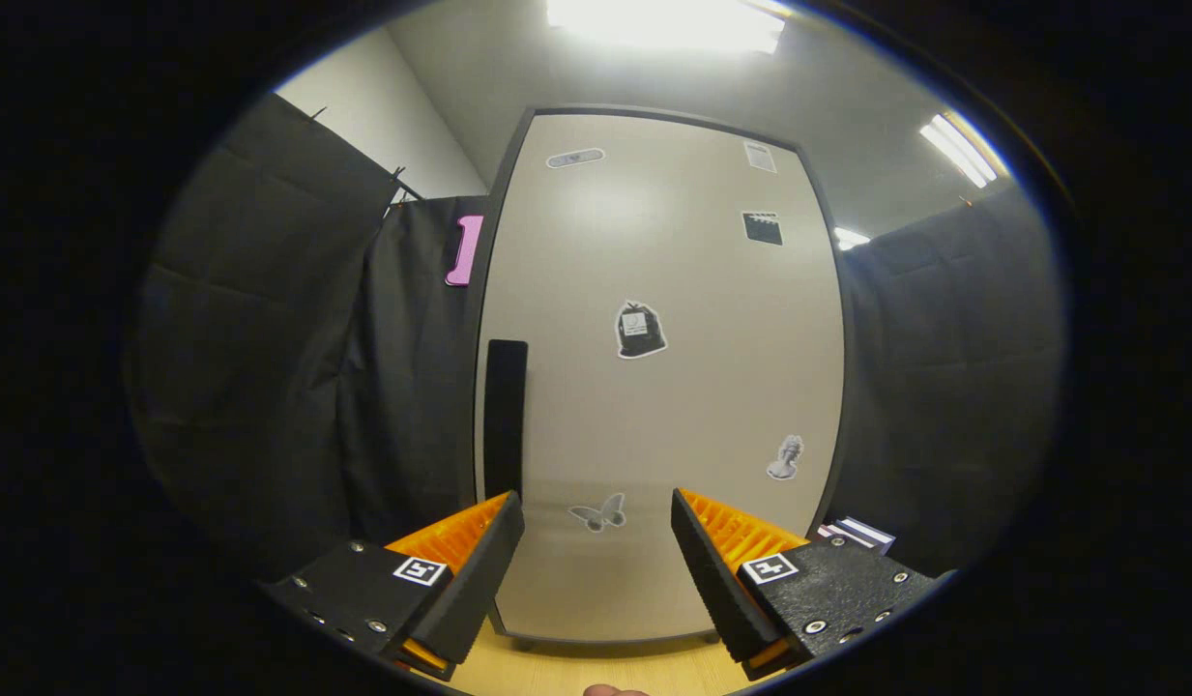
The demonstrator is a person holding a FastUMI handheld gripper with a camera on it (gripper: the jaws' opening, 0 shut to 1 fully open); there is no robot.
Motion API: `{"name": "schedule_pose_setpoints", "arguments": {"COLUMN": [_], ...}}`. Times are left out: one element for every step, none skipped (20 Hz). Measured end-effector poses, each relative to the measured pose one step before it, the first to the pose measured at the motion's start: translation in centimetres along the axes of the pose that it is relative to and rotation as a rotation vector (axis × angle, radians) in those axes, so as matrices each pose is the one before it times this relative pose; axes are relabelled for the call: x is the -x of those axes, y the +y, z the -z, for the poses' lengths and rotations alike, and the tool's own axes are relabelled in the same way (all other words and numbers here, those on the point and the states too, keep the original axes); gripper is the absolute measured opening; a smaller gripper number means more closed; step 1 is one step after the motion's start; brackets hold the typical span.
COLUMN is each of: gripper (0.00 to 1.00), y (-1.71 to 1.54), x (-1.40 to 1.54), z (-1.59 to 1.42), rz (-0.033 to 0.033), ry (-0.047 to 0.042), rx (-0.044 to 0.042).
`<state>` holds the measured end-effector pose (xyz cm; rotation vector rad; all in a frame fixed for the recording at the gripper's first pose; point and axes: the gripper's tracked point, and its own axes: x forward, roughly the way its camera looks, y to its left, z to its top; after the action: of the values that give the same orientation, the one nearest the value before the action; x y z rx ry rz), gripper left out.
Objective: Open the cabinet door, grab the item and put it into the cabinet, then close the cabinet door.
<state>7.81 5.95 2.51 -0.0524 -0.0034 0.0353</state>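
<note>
On the wooden table [596, 667] the shut cabinet [654, 387] faces the gripper's [596, 527] parted fingers.

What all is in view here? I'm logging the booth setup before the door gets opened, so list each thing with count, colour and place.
cabinet door: one, beige with a dark frame, shut, straight ahead beyond the fingers
door handle: one, black, upright strip by the door's left edge, just above the left finger
stickers: several, grey and black, scattered over the door
wooden surface: one, light wood, under the cabinet
striped item: one, white and dark, low beside the cabinet's right edge, behind the right finger; kind unclear
ceiling lights: several, white, overhead
gripper: one, fingers open, nothing between them
</note>
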Motion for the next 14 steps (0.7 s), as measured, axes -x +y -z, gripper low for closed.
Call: {"name": "schedule_pose_setpoints", "arguments": {"gripper": [0.95,0.95,0.95,0.95,0.95,0.95,0.95,0.94,0.94,0.94,0.94,0.93,0.93,0.92], "y": [0.800,0.816,0.625,0.626,0.357,0.334,0.289,0.188,0.178,0.218,0.168,0.125,0.259,0.185], "x": [-0.447,-0.510,-0.477,-0.571,-0.670,-0.617,-0.742,-0.773,-0.781,-0.749,-0.581,-0.525,-0.574,-0.374], "z": [-0.277,-0.255,-0.134,-0.147,-0.013,0.020,0.202,0.135,0.291,0.291,0.350,0.164,0.161,0.084], "rz": [-0.00894,-0.00938,-0.00794,-0.00412,0.00010,-0.00141,0.00068,0.00131,-0.00027,-0.00317,0.00052,-0.00241,-0.00395,-0.00214], "ry": [-0.00324,-0.00194,-0.00073,-0.00044,0.00348,0.00642,0.01198,0.01029,0.01113,0.00916,0.00703,0.00318,0.00219,0.00114], "rx": [0.00307,0.00426,0.00564,0.00480,0.00082,-0.00668,-0.00980,-0.00841,-0.00454,0.00003,0.00634,0.00980,0.01028,0.00641]}}
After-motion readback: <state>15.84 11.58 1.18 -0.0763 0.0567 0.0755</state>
